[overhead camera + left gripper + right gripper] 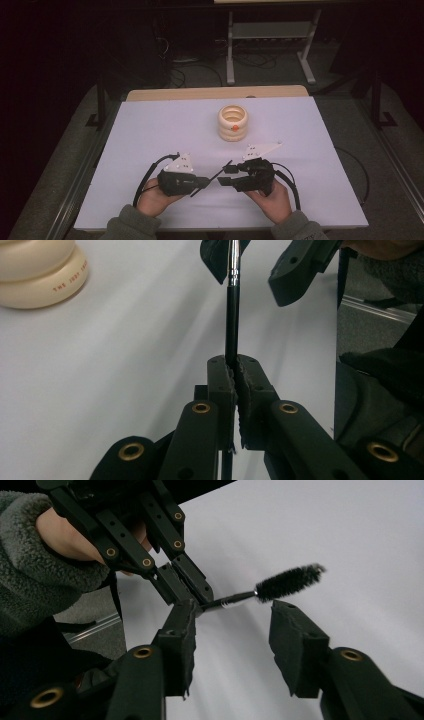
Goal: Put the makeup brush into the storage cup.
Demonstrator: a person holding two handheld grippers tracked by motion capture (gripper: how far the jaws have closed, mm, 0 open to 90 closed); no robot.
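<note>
brush (280, 586) | thin black handle, silver ferrule, dark bristly head | held level above table

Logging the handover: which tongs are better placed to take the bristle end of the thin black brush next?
Right. The right tongs stand open around the thin black brush, near its bristles. The left tongs are shut on its handle, so they can only steady it.

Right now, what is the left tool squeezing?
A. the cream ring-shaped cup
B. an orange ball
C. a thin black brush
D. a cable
C: the left tool has its jaws pressed tight on the handle of the thin black brush, whose bristly end sits between the right tool's open jaws, while the cream ring-shaped cup stands apart, farther up the table.
</note>
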